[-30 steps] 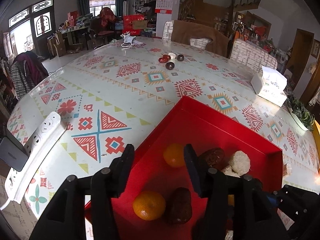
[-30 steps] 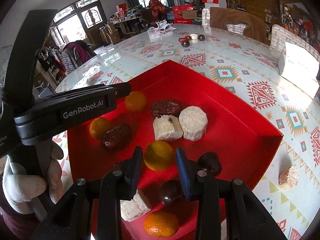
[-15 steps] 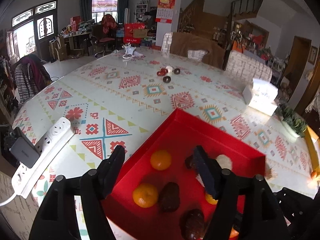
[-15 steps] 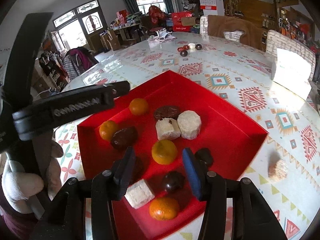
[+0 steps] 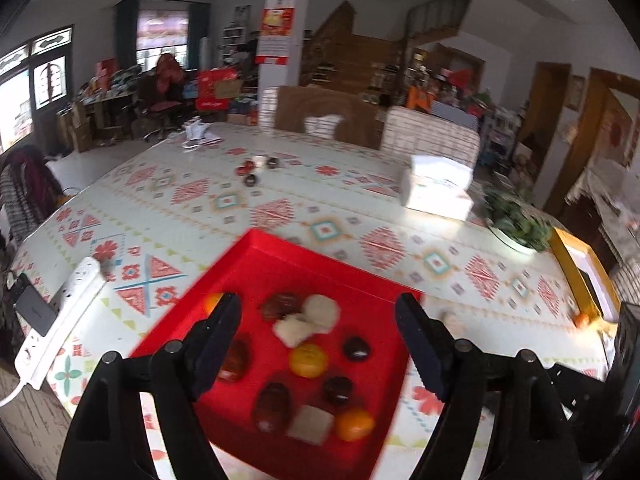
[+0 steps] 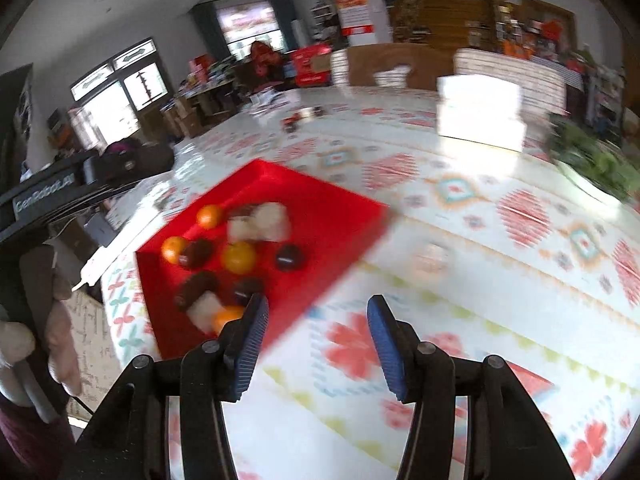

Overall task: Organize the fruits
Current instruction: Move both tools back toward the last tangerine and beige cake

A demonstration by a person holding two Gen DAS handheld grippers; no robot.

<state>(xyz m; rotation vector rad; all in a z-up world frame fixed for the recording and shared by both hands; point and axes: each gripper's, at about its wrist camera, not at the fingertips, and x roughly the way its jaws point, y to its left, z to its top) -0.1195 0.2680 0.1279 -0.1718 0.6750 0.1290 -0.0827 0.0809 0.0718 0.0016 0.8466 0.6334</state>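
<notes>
A red tray [image 5: 256, 256] sits on the patterned table and holds several oranges [image 5: 308, 360], dark brown fruits [image 5: 272, 400] and pale chunks [image 5: 320, 312]. My left gripper [image 5: 318, 340] hangs above the tray, wide open and empty. In the right wrist view the tray [image 6: 336, 204] lies to the left. My right gripper [image 6: 316, 336] is open and empty over bare tablecloth to the tray's right. A pale chunk [image 6: 430, 256] lies on the cloth outside the tray; it also shows in the left wrist view [image 5: 450, 320]. The right view is blurred.
A white power strip [image 5: 60, 316] with a plugged adapter lies at the table's left edge. A white tissue box [image 5: 436, 188] and a green plant dish [image 5: 516, 228] stand at the right. Small dark cups [image 5: 256, 168] sit far back. A yellow box [image 5: 580, 280] is at the far right.
Both grippers have risen and pulled back from the tray. The left jaws have opened wider. The right gripper has swung right, off the tray and over the tablecloth.
</notes>
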